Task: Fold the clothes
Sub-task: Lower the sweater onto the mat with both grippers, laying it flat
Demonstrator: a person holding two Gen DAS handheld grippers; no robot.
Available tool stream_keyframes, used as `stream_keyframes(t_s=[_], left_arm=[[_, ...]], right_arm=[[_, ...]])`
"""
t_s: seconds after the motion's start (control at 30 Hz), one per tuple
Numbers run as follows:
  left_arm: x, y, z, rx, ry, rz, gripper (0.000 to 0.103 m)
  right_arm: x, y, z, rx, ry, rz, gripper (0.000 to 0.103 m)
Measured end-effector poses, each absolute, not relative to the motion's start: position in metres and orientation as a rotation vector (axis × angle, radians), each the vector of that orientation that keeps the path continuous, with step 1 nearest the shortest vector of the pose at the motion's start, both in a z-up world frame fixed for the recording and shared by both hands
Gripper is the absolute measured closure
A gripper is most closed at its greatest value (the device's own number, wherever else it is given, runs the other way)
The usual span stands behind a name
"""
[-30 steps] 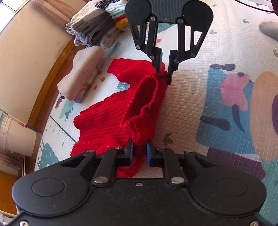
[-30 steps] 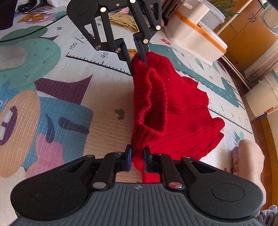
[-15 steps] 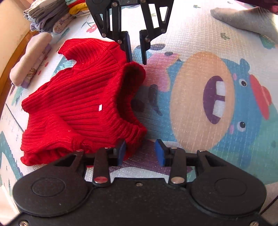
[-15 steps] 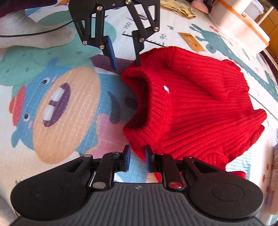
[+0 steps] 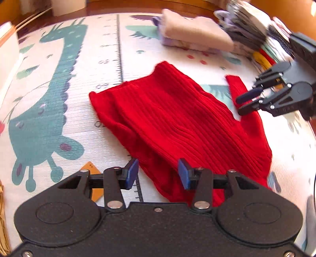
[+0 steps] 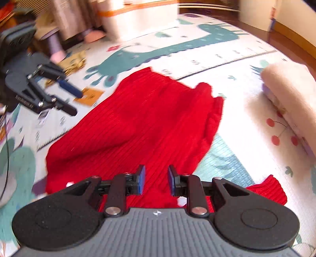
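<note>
The red sweater (image 5: 177,118) lies spread on the play mat (image 5: 59,98). Both the left tongs (image 5: 158,174) and right tongs (image 6: 155,179) hang over it, parted and empty. Only the left view shows the stack of folded clothes (image 5: 256,39); only the right shows a white bin (image 6: 138,17).

Red ribbed knit sweater (image 5: 177,118), matt, printed foam mat (image 5: 59,98) with fine embossed grid, matt black plastic claws, blue pads (image 5: 131,174), fuzzy beige folded cloth (image 6: 286,93)

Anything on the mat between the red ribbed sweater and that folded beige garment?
No. In the right wrist view, only bare printed play mat separates the red ribbed sweater from the folded beige garment.
</note>
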State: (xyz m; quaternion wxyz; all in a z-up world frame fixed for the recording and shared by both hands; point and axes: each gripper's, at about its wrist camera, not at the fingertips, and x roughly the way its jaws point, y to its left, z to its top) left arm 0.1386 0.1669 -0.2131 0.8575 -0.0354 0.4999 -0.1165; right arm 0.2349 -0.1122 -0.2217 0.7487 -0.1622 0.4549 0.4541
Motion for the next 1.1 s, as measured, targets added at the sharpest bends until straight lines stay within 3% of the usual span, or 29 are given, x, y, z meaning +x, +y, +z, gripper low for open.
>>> stream_keyframes(t_s=[0.2, 0.33, 0.4, 0.43, 0.47, 0.5, 0.57, 0.8, 0.97, 1.03, 1.07, 1.1], left_arm=[[0.19, 0.211, -0.233, -0.327, 1.059, -0.043, 0.06], [0.208, 0.221, -0.244, -0.394, 1.061, -0.019, 0.062], [0.214, 0.219, -0.25, -0.402, 1.068, -0.029, 0.069], [0.217, 0.217, -0.254, -0.4, 1.073, -0.038, 0.074], [0.219, 0.214, -0.256, -0.396, 1.077, -0.043, 0.09], [0.22, 0.21, -0.256, -0.369, 1.071, -0.044, 0.096], [0.22, 0.207, -0.251, -0.354, 1.029, -0.06, 0.097], [0.228, 0.224, -0.265, -0.347, 1.038, -0.023, 0.094], [0.208, 0.213, -0.234, -0.211, 0.958, -0.032, 0.094], [0.195, 0.205, -0.223, -0.168, 0.945, -0.053, 0.092], [0.189, 0.201, -0.219, -0.176, 0.94, -0.071, 0.083], [0.184, 0.197, -0.217, -0.199, 0.937, -0.088, 0.066]], right_arm=[[0.315, -0.104, -0.265, -0.079, 1.073, 0.72, 0.067], [0.336, -0.101, -0.287, 0.037, 1.135, 0.67, 0.066], [0.337, -0.098, -0.292, 0.065, 1.142, 0.69, 0.07], [0.334, -0.097, -0.292, 0.066, 1.135, 0.711, 0.087], [0.331, -0.097, -0.291, 0.071, 1.13, 0.723, 0.093], [0.328, -0.098, -0.289, 0.074, 1.118, 0.725, 0.096], [0.322, -0.11, -0.276, 0.073, 1.058, 0.67, 0.096], [0.333, -0.153, -0.281, 0.054, 1.07, 0.517, 0.094], [0.312, -0.155, -0.256, -0.082, 0.953, 0.591, 0.08], [0.294, -0.165, -0.246, -0.105, 0.941, 0.631, 0.08], [0.284, -0.169, -0.245, -0.117, 0.944, 0.647, 0.079], [0.274, -0.172, -0.244, -0.129, 0.947, 0.66, 0.079]])
